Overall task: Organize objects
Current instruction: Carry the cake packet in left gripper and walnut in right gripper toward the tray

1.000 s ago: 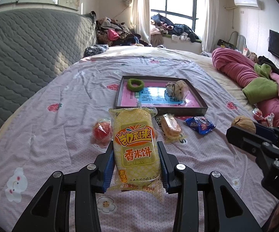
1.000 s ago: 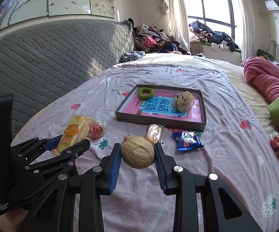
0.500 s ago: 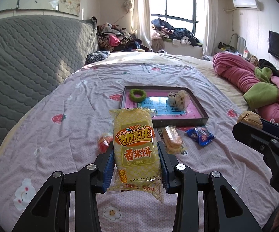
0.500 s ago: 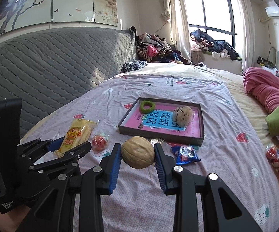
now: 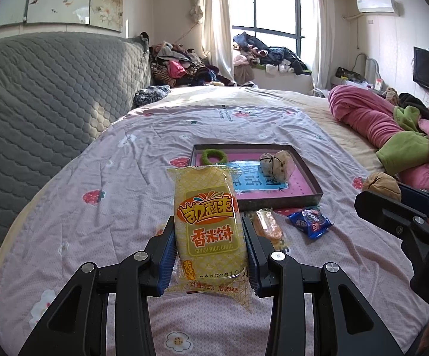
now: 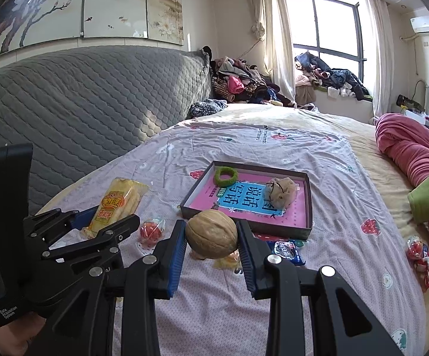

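left tongs (image 5: 209, 247) clamp a yellow plastic rice cake packet (image 5: 207, 219); right tongs (image 6: 211, 244) grip a tan round walnut (image 6: 211, 233) above the bed (image 6: 348, 207).

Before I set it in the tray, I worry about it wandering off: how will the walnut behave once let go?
The walnut is round, so on the rumpled bedsheet it would probably roll a bit. Its shell looks hard; the right gripper pinches it without denting it. In the flat tray, the raised rim should likely stop it.
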The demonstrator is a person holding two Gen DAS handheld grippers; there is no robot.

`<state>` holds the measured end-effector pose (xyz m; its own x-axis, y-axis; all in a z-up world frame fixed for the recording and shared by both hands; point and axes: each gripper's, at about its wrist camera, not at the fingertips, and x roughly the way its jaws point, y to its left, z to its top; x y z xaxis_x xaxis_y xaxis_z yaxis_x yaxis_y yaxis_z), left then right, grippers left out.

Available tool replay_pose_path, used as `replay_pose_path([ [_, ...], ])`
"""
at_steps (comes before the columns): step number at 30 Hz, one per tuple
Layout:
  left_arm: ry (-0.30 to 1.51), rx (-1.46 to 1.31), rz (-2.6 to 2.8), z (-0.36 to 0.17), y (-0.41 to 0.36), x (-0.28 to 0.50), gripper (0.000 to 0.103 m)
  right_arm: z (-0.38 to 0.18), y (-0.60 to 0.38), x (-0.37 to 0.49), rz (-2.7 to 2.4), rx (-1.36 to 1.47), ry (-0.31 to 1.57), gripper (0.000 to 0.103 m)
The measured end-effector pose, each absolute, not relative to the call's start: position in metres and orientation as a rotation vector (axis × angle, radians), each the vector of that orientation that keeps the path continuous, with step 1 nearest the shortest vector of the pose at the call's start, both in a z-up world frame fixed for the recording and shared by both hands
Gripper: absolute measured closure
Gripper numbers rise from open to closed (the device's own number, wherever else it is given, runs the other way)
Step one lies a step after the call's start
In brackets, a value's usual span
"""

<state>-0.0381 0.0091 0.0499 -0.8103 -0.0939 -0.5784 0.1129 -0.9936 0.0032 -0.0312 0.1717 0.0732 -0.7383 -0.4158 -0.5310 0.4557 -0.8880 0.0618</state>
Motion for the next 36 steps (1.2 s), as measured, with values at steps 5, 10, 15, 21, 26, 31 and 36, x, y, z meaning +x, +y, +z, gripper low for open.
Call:
replay_pose_path([
  [5, 0.045, 0.898, -2.891, 0.054, 0.008, -0.04, 0.061, 0.077, 0.172, -0.034, -2.559, 0.733, 0.087, 0.069],
  [10, 0.04, 0.895, -2.888, 0.056, 0.007, -0.045, 0.061, 0.079, 0.171, -0.041, -2.554, 0.727, 0.073, 0.069],
  [15, 0.043, 0.901, -2.884, 0.057, 0.006, -0.054, 0.061, 0.08, 0.171, -0.049, -2.558, 0.727, 0.074, 0.068],
  [21, 0.037, 0.908, -2.881, 0.057, 0.008, -0.069, 0.061, 0.082, 0.172, -0.06, -2.559, 0.726, 0.071, 0.069],
  [26, 0.01, 0.908, -2.877, 0.056, 0.008, -0.081, 0.061, 0.083, 0.174, -0.069, -2.562, 0.72, 0.08, 0.069],
  [31, 0.019, 0.919, -2.876, 0.056, 0.007, -0.095, 0.061, 0.08, 0.173, -0.08, -2.561, 0.719, 0.072, 0.068],
  [36, 0.02, 0.913, -2.878, 0.058, 0.008, -0.108, 0.061, 0.08, 0.172, -0.091, -2.554, 0.719, 0.073, 0.068],
])
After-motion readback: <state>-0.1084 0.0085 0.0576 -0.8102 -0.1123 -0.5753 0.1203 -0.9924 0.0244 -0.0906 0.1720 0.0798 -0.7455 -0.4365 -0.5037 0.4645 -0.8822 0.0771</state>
